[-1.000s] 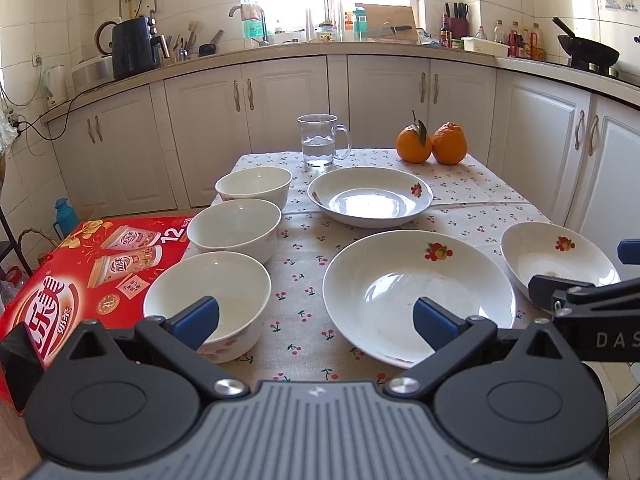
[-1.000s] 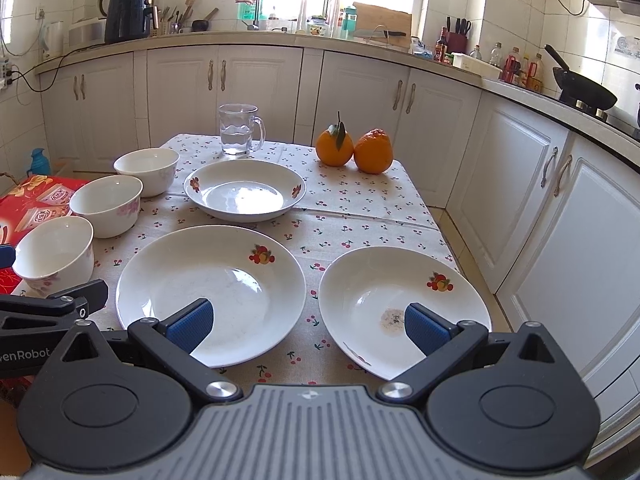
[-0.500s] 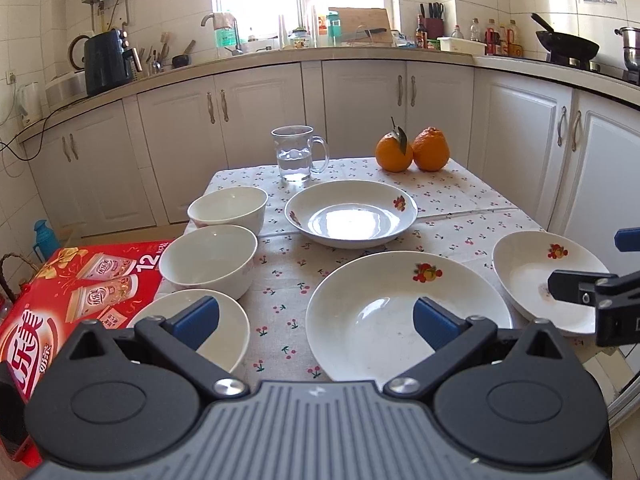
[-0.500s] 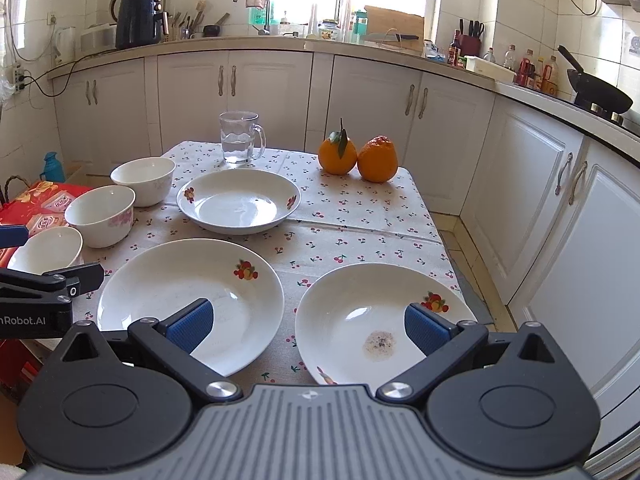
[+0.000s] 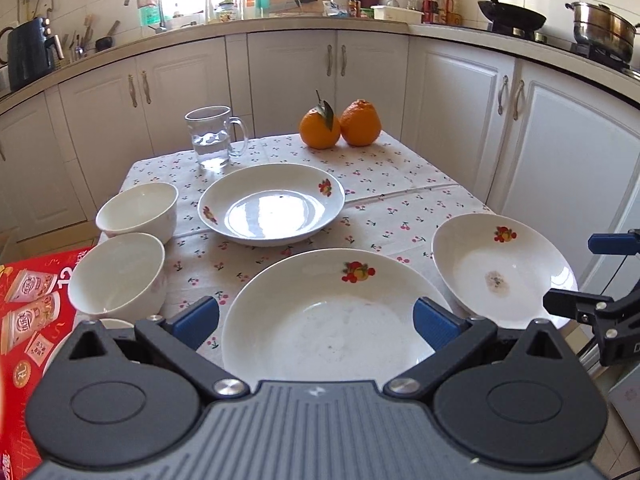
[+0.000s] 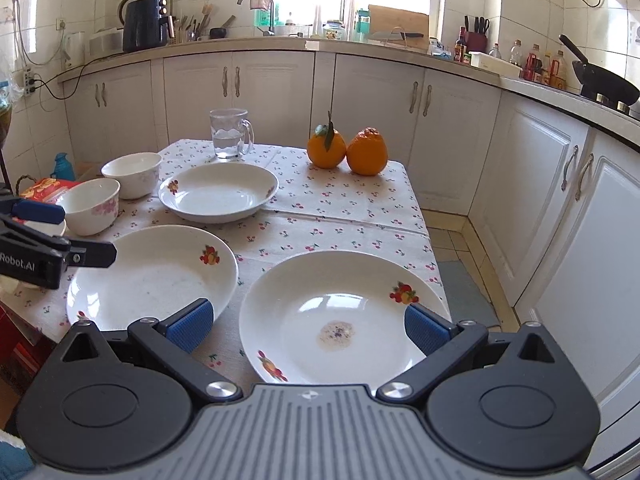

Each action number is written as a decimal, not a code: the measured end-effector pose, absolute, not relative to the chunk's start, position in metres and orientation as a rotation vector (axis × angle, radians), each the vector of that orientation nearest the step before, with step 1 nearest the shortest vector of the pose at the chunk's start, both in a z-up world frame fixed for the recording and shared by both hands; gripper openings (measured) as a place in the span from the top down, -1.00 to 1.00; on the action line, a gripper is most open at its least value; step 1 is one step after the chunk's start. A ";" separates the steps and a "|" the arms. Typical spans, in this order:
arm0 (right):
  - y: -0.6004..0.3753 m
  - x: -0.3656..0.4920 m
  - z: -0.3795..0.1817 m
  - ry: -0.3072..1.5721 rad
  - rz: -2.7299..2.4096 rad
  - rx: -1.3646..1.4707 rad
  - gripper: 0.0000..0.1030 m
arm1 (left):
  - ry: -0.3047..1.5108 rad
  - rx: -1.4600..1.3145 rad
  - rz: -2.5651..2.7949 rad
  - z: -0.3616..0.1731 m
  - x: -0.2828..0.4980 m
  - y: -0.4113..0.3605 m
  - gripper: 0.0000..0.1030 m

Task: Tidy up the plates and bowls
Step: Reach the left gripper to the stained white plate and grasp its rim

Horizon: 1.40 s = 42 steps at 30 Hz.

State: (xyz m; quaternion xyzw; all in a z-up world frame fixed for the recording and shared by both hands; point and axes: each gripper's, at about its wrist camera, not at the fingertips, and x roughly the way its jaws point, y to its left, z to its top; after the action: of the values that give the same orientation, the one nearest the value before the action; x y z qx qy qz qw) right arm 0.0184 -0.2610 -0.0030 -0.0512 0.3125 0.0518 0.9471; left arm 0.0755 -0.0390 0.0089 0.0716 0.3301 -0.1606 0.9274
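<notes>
Your left gripper (image 5: 316,318) fingers released over the large plate (image 5: 332,316); right gripper (image 6: 308,322) released over the stained plate (image 6: 340,316).

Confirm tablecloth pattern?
Off-white tablecloth printed with small red cherries, clearest in the right wrist view.

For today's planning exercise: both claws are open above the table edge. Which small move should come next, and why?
Probably lower the right claw onto the near rim of the stained plate. It is open, already straddles that plate, and holds nothing. The left claw hovers likewise over the large plate, where the stained one might stack.
</notes>
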 end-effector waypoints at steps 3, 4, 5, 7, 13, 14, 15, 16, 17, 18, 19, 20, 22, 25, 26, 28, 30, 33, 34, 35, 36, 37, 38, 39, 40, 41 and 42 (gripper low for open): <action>-0.278 0.016 -0.016 0.670 0.094 -0.094 -1.00 | 0.686 0.188 -0.371 0.010 0.084 -0.052 -0.99; -0.284 0.014 -0.021 0.683 0.091 -0.085 -1.00 | 0.687 0.198 -0.388 0.011 0.087 -0.055 -0.99; -0.289 0.013 -0.026 0.698 0.088 -0.077 -1.00 | 0.691 0.207 -0.404 0.011 0.091 -0.059 -0.99; -0.298 0.011 -0.036 0.723 0.087 -0.061 -1.00 | 0.697 0.225 -0.436 0.012 0.098 -0.068 -0.99; -0.309 0.014 -0.064 0.790 0.118 -0.043 -1.00 | 0.712 0.279 -0.525 0.010 0.116 -0.098 -0.99; -0.309 0.016 -0.067 0.796 0.121 -0.047 -1.00 | 0.719 0.288 -0.541 0.008 0.120 -0.103 -0.99; -0.309 0.018 -0.070 0.800 0.122 -0.049 -1.00 | 0.725 0.296 -0.559 0.007 0.123 -0.108 -0.99; -0.310 0.020 -0.071 0.801 0.127 -0.048 -1.00 | 0.730 0.304 -0.578 0.006 0.125 -0.113 -0.99; -0.311 0.023 -0.073 0.802 0.135 -0.045 -1.00 | 0.734 0.310 -0.591 0.005 0.128 -0.118 -0.99; -0.312 0.025 -0.075 0.804 0.138 -0.044 -1.00 | 0.739 0.315 -0.603 0.004 0.131 -0.122 -0.99; -0.313 0.027 -0.076 0.806 0.141 -0.044 -1.00 | 0.745 0.319 -0.617 0.002 0.134 -0.126 -0.99; -0.313 0.028 -0.077 0.809 0.145 -0.047 -1.00 | 0.758 0.322 -0.629 0.001 0.138 -0.130 -0.99; -0.314 0.031 -0.080 0.810 0.149 -0.058 -1.00 | 0.786 0.322 -0.660 -0.003 0.145 -0.138 -0.99; -0.316 0.032 -0.081 0.797 0.170 -0.066 -1.00 | 0.820 0.331 -0.707 -0.007 0.154 -0.151 -0.99; -0.317 0.032 -0.082 0.791 0.173 -0.066 -1.00 | 0.826 0.336 -0.722 -0.009 0.157 -0.155 -0.99; -0.319 0.032 -0.082 0.784 0.183 -0.067 -1.00 | 0.840 0.345 -0.750 -0.012 0.164 -0.165 -0.99; -0.320 0.030 -0.083 0.770 0.192 -0.069 -1.00 | 0.866 0.345 -0.779 -0.017 0.172 -0.175 -0.99; -0.322 0.027 -0.086 0.740 0.206 -0.071 -1.00 | 0.891 0.359 -0.833 -0.024 0.182 -0.191 -0.99; -0.322 0.027 -0.086 0.735 0.210 -0.072 -1.00 | 0.897 0.368 -0.850 -0.028 0.185 -0.196 -0.98; -0.322 0.027 -0.086 0.733 0.212 -0.073 -1.00 | 0.907 0.374 -0.862 -0.031 0.188 -0.200 -0.97; -0.323 0.027 -0.085 0.732 0.216 -0.075 -1.00 | 0.921 0.376 -0.869 -0.034 0.192 -0.204 -0.92; -0.323 0.027 -0.085 0.731 0.221 -0.077 -1.00 | 0.938 0.378 -0.882 -0.037 0.195 -0.207 -0.91; -0.323 0.027 -0.085 0.731 0.224 -0.079 -1.00 | 0.949 0.380 -0.888 -0.040 0.198 -0.210 -0.85; -0.323 0.028 -0.085 0.731 0.229 -0.081 -1.00 | 0.957 0.381 -0.890 -0.042 0.200 -0.212 -0.79; -0.323 0.028 -0.084 0.729 0.233 -0.084 -1.00 | 0.966 0.383 -0.895 -0.044 0.202 -0.214 -0.77; -0.323 0.030 -0.085 0.727 0.236 -0.091 -0.99 | 0.972 0.384 -0.901 -0.046 0.204 -0.214 -0.69; -0.323 0.030 -0.084 0.725 0.243 -0.094 -0.97 | 0.979 0.384 -0.905 -0.047 0.205 -0.215 -0.63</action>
State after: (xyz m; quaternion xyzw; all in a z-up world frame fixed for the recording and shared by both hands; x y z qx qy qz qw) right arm 0.0299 -0.3229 -0.0842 -0.0457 0.3536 0.1184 0.9267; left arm 0.2048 -0.2147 -0.0469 0.1771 0.4510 -0.4170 0.7690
